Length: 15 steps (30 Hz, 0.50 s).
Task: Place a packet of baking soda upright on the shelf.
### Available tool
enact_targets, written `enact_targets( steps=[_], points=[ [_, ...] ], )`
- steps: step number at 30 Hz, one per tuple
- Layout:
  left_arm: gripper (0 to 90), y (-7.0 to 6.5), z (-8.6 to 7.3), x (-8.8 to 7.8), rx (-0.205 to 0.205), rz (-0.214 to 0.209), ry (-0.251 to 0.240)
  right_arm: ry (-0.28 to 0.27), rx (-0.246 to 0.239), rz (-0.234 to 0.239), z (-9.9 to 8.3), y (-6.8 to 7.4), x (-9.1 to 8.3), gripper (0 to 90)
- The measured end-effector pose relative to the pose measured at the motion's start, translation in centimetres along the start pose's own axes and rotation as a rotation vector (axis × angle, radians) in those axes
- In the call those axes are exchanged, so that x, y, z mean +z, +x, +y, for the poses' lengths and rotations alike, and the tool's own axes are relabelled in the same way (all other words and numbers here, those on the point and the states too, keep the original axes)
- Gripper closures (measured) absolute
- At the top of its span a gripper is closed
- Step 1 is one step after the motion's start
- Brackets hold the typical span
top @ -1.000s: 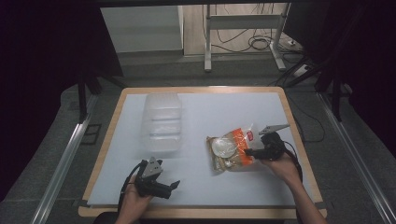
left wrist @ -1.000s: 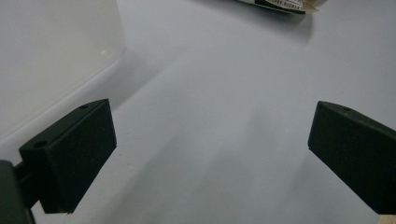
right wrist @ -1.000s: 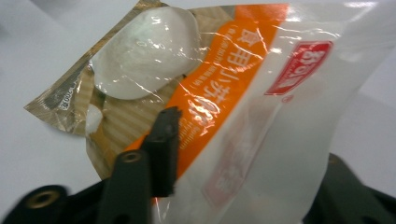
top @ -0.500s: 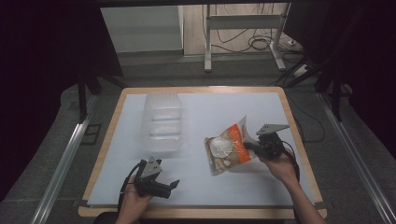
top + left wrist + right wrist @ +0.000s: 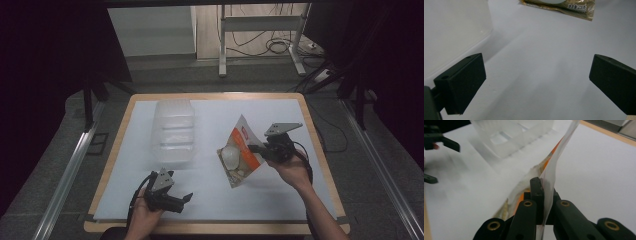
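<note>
White-topped table (image 5: 215, 202) with clear plastic container (image 5: 173, 131).

Printed text is showing on the pouch (image 5: 559, 6) in the left gripper view: Chinese characters followed by "200", then one more character, running along the gold strip at its lower edge. In the high view, a red label on the pouch (image 5: 240, 152) is too small to read.

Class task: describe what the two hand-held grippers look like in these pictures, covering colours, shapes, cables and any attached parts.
Both are black. The left hand-held gripper has two blocky, flat-faced pads, a grey three-cornered plate on top and a black cable trailing from it. The right hand-held gripper carries a grey plate too, plus a black cable; its linkage arms show brass-ringed pivot holes.
</note>
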<state>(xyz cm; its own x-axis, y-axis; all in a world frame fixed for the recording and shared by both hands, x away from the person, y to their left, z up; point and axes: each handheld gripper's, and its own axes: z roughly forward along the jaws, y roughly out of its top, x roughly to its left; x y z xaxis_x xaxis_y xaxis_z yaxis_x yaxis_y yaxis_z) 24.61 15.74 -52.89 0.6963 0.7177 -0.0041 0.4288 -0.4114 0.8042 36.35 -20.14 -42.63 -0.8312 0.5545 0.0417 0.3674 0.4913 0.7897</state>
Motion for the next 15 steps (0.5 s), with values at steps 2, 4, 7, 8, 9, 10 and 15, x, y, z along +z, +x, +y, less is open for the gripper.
enact_targets(
  steps=[2, 4, 7, 8, 9, 10, 15],
  points=[
    [0.7, 0.0, 0.0, 0.0, -0.001, 0.000, -0.004, 0.002, -0.016, 0.004, 0.7, 0.2, 0.1, 89.4],
    [0.8, 0.0, 0.0, 0.0, -0.002, -0.001, -0.007, 0.003, -0.028, 0.010, 1.3, 0.5, 0.2, 89.4],
    [0.7, 0.0, 0.0, 0.0, -0.003, -0.002, -0.008, 0.001, -0.042, 0.008, 1.9, 0.6, 0.1, 89.5],
    [0.7, 0.0, 0.0, 0.0, -0.003, -0.002, -0.009, 0.002, -0.048, 0.010, 2.1, 0.7, 0.1, 89.4],
    [0.7, 0.0, 0.0, 0.0, -0.002, -0.002, -0.009, 0.005, -0.062, 0.006, 2.6, 0.8, 0.2, 89.5],
    [0.7, -0.1, 0.0, 0.0, -0.001, -0.002, -0.008, 0.006, -0.066, 0.005, 2.8, 0.9, 0.2, 89.5],
    [0.7, -0.2, 0.0, 0.0, 0.000, -0.004, -0.008, 0.011, -0.079, -0.004, 3.4, 0.8, 0.2, 89.5]
  ],
)
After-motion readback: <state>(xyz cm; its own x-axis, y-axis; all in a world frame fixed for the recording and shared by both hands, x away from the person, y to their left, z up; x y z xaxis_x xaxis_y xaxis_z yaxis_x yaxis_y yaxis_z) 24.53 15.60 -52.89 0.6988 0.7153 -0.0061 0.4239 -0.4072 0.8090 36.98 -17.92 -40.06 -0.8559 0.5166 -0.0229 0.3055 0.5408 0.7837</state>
